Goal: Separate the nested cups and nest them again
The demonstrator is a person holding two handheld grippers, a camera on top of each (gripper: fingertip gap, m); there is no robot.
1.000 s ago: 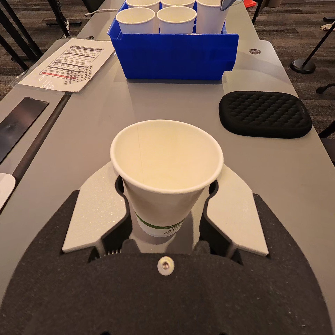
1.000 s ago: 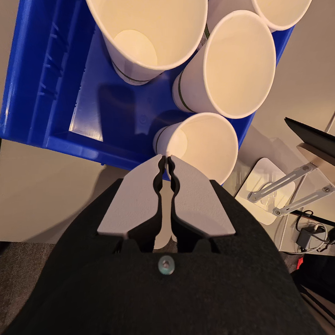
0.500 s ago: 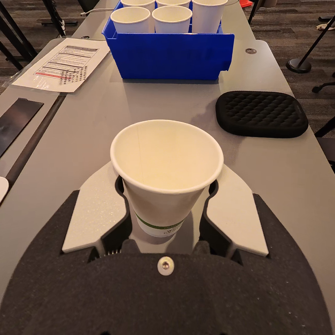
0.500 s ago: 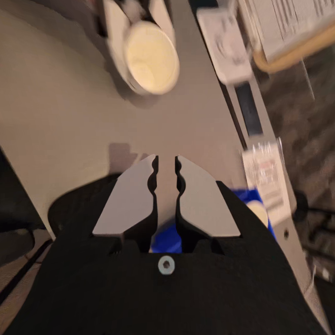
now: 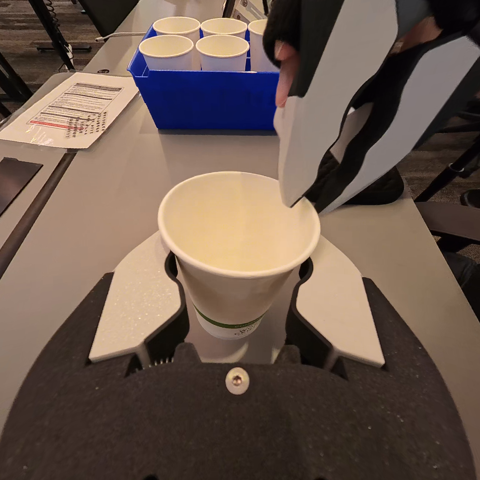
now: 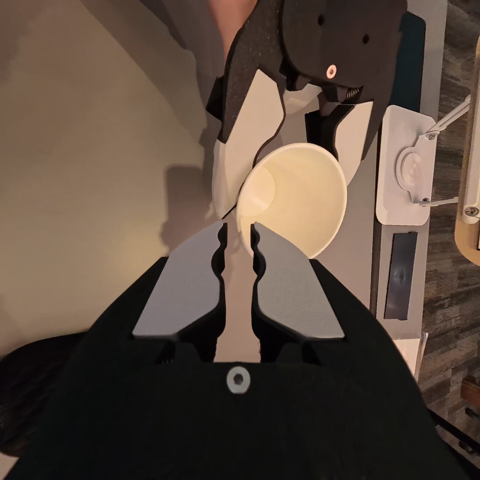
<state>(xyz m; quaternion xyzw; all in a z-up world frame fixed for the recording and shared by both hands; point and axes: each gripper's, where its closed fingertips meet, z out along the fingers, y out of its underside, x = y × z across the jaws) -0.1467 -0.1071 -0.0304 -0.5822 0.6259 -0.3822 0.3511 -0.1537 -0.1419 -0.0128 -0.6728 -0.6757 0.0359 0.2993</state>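
- The left hand-held gripper [image 5: 239, 262] is clamped on a white paper cup [image 5: 233, 249], held upright above the grey bench [image 5: 109, 197]; its base hides behind the gripper body.
- The right hand-held gripper [image 6: 239, 225] has its fingers apart astride the cup's rim, one tip inside.
- Whether a second cup sits nested inside is unclear.
- The blue bin [image 5: 207, 101] of cups is partly covered by that gripper.

Left two-finger gripper with pale grey fingers and black felt-covered body [image 5: 239, 262]: level, pointing forward, jaws spread wide, curved inner notches pressed on both sides of load held between them. Right two-finger gripper of same build [image 6: 238, 225]: tilted steeply down from upper right, jaws narrowly parted, nothing between tips. Black-gloved hand [image 5: 279, 45] grips right gripper body; bare fingertips [image 5: 281, 88] show.
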